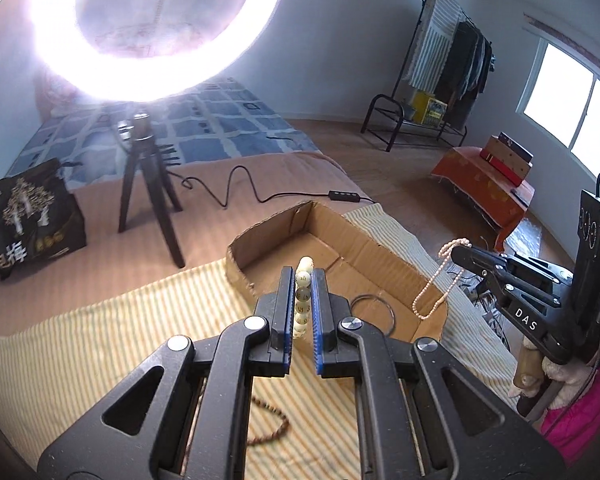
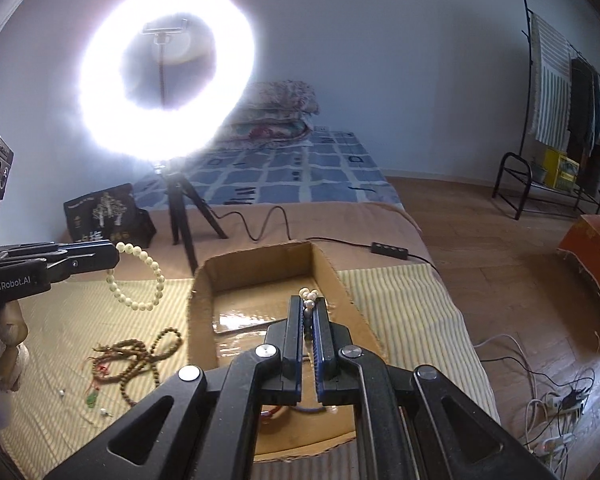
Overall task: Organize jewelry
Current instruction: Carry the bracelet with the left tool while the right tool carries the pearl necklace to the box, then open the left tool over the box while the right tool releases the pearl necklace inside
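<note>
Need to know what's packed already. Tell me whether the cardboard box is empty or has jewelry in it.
Not empty. A thin dark ring lies on the floor of the box. The pearl necklace hangs over its rim from the right gripper, not yet dropped.

The open-topped brown cardboard box (image 2: 332, 280) lay clear from above. A black tripod (image 2: 188, 216) under a glaring ring light (image 2: 168, 76) stood behind it, and tangled brown wooden beads (image 2: 140, 360) crowded the striped cloth (image 2: 400, 304) beside it.

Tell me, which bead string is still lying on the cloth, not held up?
The brown wooden beads, in a tangle on the striped cloth. The cream bracelet hangs from the left gripper; the pearl strand dangles from the right gripper.
</note>
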`<action>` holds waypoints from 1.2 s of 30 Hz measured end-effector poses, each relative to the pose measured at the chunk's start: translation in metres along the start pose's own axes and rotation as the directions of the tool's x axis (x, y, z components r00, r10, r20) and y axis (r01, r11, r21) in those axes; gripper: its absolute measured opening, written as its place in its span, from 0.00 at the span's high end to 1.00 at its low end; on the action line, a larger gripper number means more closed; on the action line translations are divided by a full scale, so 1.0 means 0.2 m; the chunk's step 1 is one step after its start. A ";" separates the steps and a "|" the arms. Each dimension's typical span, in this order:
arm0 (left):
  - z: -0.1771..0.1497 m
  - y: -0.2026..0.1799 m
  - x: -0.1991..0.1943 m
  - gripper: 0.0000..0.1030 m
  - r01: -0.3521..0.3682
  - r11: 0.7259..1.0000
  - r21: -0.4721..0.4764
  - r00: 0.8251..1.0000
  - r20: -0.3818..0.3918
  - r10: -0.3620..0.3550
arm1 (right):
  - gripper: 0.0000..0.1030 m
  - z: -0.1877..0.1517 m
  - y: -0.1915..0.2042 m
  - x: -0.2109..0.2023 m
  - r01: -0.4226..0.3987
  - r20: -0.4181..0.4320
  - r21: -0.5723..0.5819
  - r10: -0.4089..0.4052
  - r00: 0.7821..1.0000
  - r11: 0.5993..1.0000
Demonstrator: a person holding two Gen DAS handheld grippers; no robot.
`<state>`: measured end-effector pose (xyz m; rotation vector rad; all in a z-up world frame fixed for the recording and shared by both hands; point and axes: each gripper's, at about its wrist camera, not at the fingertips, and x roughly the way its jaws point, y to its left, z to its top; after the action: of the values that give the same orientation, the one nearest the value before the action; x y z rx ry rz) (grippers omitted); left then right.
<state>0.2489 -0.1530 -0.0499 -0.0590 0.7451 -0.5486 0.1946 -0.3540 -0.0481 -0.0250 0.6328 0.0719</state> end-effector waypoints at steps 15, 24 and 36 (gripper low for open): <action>-0.01 -0.08 0.28 0.95 -0.010 1.000 0.015 0.997 -0.072 0.011 | 0.98 -0.09 -0.12 0.16 0.030 -0.106 0.021 -0.028 0.994 0.999; -0.01 -0.06 0.34 0.89 -0.038 0.999 -0.003 0.995 -0.091 0.038 | 0.81 -0.11 -0.10 0.18 0.022 -0.127 0.021 -0.019 0.992 1.000; 0.02 0.00 0.28 0.52 -0.067 0.997 -0.034 0.996 -0.064 0.065 | 0.19 -0.12 -0.02 0.16 0.041 -0.108 -0.040 -0.045 0.993 0.998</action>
<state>0.2847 -0.1798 -0.0824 -0.0507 0.8152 -0.4753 0.2062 -0.3572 -0.0870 -0.0792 0.7399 0.0412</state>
